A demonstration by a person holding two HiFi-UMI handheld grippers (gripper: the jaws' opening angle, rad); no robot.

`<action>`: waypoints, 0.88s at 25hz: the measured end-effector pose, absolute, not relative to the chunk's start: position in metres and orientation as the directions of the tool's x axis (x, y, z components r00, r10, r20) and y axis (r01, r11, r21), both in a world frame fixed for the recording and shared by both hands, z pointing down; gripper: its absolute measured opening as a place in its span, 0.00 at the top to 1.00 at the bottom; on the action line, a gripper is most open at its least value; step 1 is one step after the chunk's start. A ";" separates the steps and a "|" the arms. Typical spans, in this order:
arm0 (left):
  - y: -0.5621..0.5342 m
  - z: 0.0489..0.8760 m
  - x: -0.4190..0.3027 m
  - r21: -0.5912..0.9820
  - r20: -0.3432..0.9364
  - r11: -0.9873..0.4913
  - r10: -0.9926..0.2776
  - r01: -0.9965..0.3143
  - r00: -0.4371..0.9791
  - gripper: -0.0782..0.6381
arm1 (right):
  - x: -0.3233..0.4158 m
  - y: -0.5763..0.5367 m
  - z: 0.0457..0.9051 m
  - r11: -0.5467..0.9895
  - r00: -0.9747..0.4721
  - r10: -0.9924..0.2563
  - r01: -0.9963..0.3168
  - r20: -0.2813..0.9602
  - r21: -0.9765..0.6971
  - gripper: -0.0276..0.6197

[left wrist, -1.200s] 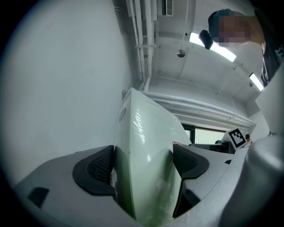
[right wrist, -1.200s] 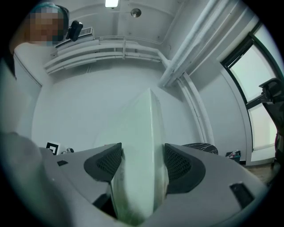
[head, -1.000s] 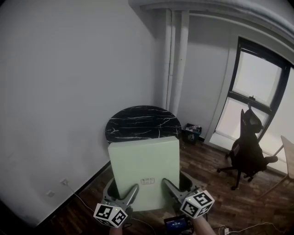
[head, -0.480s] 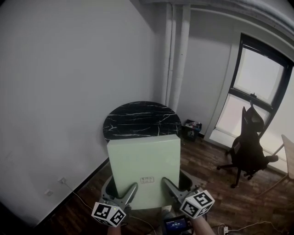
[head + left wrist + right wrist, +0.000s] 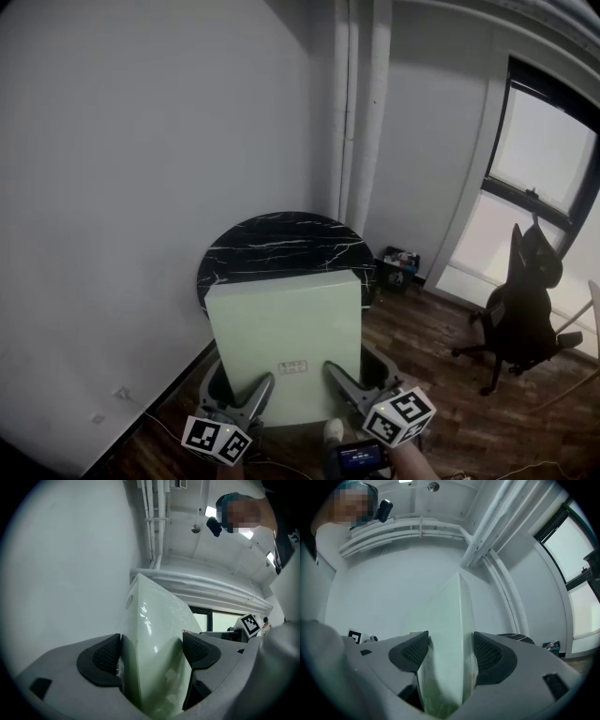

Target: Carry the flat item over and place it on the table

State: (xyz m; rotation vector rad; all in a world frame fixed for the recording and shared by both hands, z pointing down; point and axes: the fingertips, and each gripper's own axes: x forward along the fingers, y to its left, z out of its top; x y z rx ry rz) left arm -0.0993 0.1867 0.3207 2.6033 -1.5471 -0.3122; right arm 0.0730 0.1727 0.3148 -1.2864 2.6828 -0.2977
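Observation:
I hold a flat pale green board (image 5: 284,337) upright in front of me, a small label near its lower edge. My left gripper (image 5: 246,401) is shut on its lower left edge, and my right gripper (image 5: 343,386) is shut on its lower right edge. In the left gripper view the green board (image 5: 157,658) fills the gap between the black pads (image 5: 105,656). The right gripper view shows the same board (image 5: 450,648) edge-on, pinched between the pads (image 5: 490,656). Beyond the board stands a round black marble table (image 5: 281,246), its near part hidden by the board.
White walls meet in a corner with vertical pipes (image 5: 361,112) behind the table. A black office chair (image 5: 525,314) stands at the right under a window (image 5: 548,169). A small bin of items (image 5: 398,267) sits on the wooden floor. A cable runs along the left wall's base.
The view has tilted up and moved closer to the table. The board stays gripped by both grippers and has shifted slightly left in the picture.

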 end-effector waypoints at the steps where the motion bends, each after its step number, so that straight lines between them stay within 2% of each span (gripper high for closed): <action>1: 0.168 0.319 -0.098 0.188 -0.122 -0.476 -0.879 -0.859 0.461 0.33 | 0.074 0.153 0.314 0.614 -0.624 -0.780 -0.750 -0.046 -0.247 0.55; 11: 0.016 0.313 -0.080 0.169 -0.083 -0.416 -0.910 -0.894 0.407 0.33 | 0.090 -0.011 0.315 0.653 -0.676 -0.737 -0.701 -0.025 -0.286 0.55; 22: -0.049 0.322 -0.070 0.169 -0.052 -0.369 -0.929 -0.914 0.366 0.33 | 0.099 -0.083 0.327 0.675 -0.711 -0.703 -0.669 0.001 -0.311 0.55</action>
